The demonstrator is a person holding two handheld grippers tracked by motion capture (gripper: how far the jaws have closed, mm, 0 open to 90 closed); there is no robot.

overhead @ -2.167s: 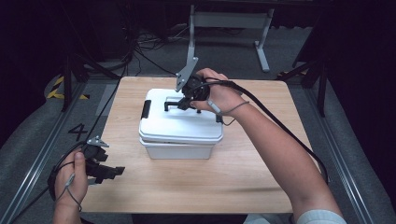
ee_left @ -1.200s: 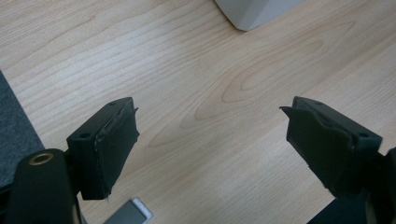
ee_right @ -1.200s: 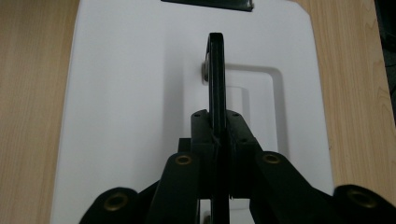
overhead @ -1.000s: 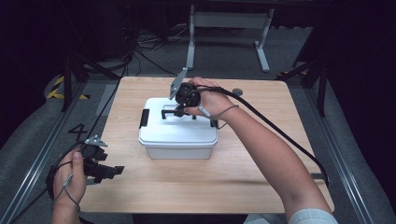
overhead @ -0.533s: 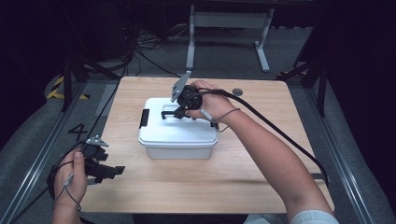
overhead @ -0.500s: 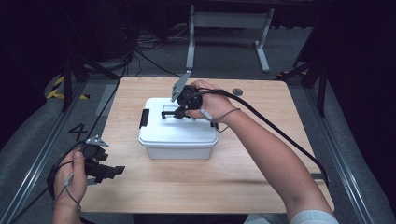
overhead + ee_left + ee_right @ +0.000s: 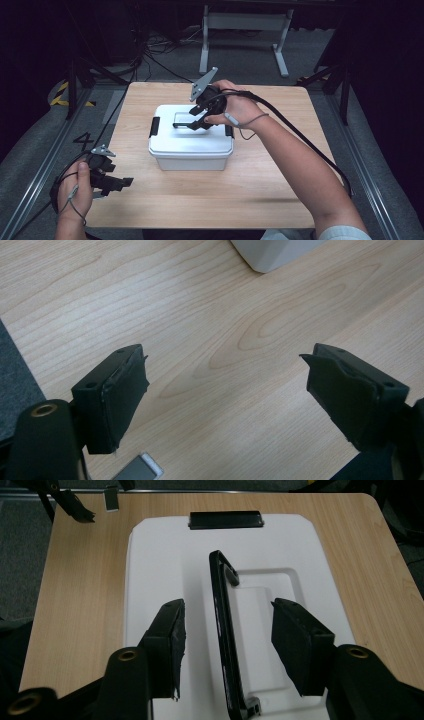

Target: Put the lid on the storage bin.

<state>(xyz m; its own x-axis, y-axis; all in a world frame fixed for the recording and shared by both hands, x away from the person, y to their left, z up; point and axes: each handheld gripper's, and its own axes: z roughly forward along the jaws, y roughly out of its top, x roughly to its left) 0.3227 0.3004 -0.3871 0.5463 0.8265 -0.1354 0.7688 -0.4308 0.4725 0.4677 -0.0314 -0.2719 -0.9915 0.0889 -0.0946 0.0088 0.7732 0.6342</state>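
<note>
- White box [image 7: 191, 142] sits mid-desk [image 7: 280, 180], its black handle [image 7: 225, 630] raised.
- We see the right claw [image 7: 227, 640] spread astride that handle.
- Left claw [image 7: 225, 400] gapes over bare desk.

The surface [image 7: 220, 200] is a rectangular top of pale wood with a clear grain and rounded corners. Around it lies a grey floor [image 7: 390, 165], and a metal rail [image 7: 35, 185] runs along the floor on each side of the surface. To the left of the surface, a number 4 [image 7: 82, 141] is marked on the floor, and farther back there is a piece of yellow and black striped tape [image 7: 67, 95]. Behind the surface stands a grey metal frame [image 7: 245, 30] on two legs, with dark cables [image 7: 150, 52] lying on the floor to its left. The room beyond is very dark.
</note>
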